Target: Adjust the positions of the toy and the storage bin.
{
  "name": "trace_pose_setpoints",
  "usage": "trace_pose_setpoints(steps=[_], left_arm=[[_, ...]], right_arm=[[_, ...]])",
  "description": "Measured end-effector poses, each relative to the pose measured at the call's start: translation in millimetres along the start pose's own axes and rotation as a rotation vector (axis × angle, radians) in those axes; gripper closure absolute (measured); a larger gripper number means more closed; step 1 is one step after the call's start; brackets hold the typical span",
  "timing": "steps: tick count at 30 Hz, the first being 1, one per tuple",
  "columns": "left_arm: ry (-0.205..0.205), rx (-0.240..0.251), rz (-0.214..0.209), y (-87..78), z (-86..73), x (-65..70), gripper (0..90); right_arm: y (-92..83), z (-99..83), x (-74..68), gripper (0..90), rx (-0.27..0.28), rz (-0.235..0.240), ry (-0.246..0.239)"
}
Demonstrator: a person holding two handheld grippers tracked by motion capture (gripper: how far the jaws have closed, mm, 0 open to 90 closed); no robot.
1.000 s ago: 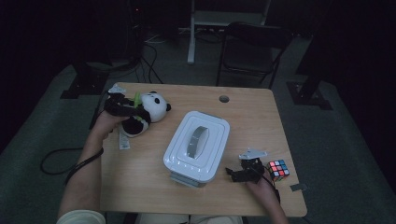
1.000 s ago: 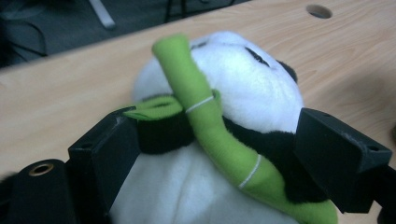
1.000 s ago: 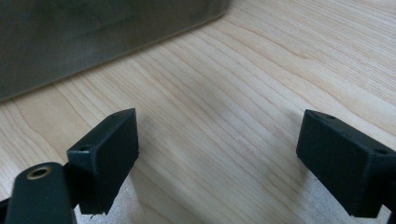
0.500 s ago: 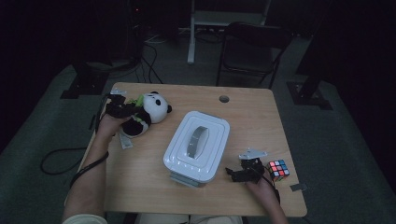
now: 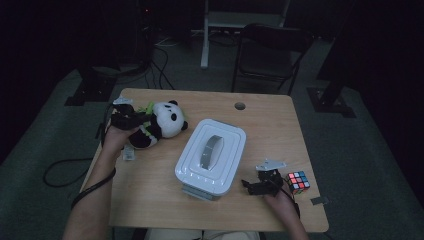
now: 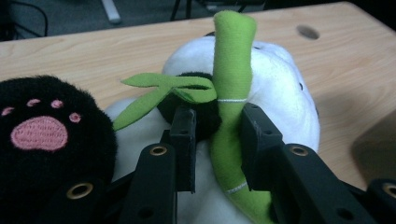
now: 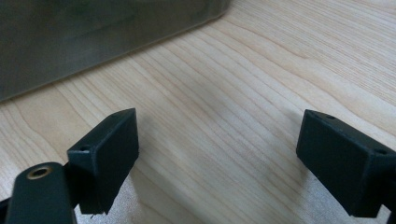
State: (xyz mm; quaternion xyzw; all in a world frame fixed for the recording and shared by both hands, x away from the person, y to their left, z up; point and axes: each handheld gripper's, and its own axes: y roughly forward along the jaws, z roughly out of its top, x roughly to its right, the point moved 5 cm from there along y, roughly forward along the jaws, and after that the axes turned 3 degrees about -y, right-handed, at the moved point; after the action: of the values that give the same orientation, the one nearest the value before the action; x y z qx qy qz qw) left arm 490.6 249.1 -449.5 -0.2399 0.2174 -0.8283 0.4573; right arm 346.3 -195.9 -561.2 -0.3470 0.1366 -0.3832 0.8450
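Observation:
A black-and-white panda plush [image 5: 162, 122] with a green bamboo stalk [image 6: 231, 70] lies at the table's left. My left gripper [image 5: 131, 117] is on its left side. In the left gripper view the jaws [image 6: 217, 140] have just been closing and now pinch the stalk and the black arm behind it. A black paw with pink pads [image 6: 42, 130] is to the left of the jaws. My right gripper [image 5: 255, 186] rests near the front edge, right of a white lidded box [image 5: 212, 155], and is open [image 7: 219, 163] over bare wood.
A Rubik's cube [image 5: 298, 181] sits just right of the right gripper. A small pale item [image 5: 129, 153] lies by the left forearm. The wooden table [image 5: 270, 125] has a cable hole [image 5: 240, 106] at the back. A dark chair [image 5: 270, 50] stands behind it.
The left gripper's jaws closed from wide apart onto the panda, and the hand with the plush shifted slightly. The right gripper, the box and the cube stayed put.

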Motion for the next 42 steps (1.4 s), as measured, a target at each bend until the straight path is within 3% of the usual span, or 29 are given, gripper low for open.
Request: trace_pose_setpoints(steps=[6, 13, 17, 21, 24, 27, 32, 33, 35, 37, 40, 42], left_arm=[[0.034, 0.001, -0.018, -10.3, -5.5, 19.2, 70.3], [0.067, -0.018, -0.052, -16.8, -24.5, 39.8, 70.2], [0.073, -0.027, -0.086, -19.8, -31.5, 45.3, 70.2], [0.098, -0.074, -0.105, -13.5, -42.3, 48.8, 69.8], [0.073, -0.074, -0.138, -13.8, -44.9, 46.8, 68.5], [0.093, -0.067, -0.139, -15.6, -43.8, 47.5, 63.1], [0.087, -0.039, -0.141, -22.0, -38.6, 49.5, 55.0], [0.084, -0.038, -0.144, -23.6, -38.2, 50.0, 49.6], [0.090, -0.030, -0.145, -27.1, -38.0, 51.2, 48.8], [0.091, -0.029, -0.143, -30.4, -38.0, 52.8, 38.9], [0.103, -0.026, -0.176, -34.6, -39.2, 57.7, 28.6], [0.110, -0.025, -0.178, -36.4, -40.3, 60.7, 27.5]], right_arm=[[0.0, 0.0, 0.0, 12.7, 0.000, 0.000, 0.000], [0.0, 0.0, 0.0, 12.7, 0.000, 0.000, 0.000], [0.0, 0.0, 0.0, 12.7, 0.000, 0.000, 0.000], [0.0, 0.0, 0.1, 12.7, 0.000, 0.000, 0.000], [0.0, 0.0, 0.0, 12.7, 0.000, 0.000, 0.000], [0.0, 0.0, 0.1, 12.7, 0.000, 0.000, 0.000], [0.0, 0.0, 0.0, 12.7, 0.000, 0.000, 0.000], [0.0, 0.0, 0.1, 12.7, 0.000, 0.000, 0.000], [0.0, 0.0, 0.1, 12.7, 0.000, 0.000, 0.000], [0.1, 0.0, 0.1, 12.7, 0.000, 0.000, 0.001], [0.0, 0.0, 0.1, 12.7, 0.000, 0.000, 0.001], [0.1, 0.0, 0.1, 12.7, 0.000, 0.000, 0.001]])
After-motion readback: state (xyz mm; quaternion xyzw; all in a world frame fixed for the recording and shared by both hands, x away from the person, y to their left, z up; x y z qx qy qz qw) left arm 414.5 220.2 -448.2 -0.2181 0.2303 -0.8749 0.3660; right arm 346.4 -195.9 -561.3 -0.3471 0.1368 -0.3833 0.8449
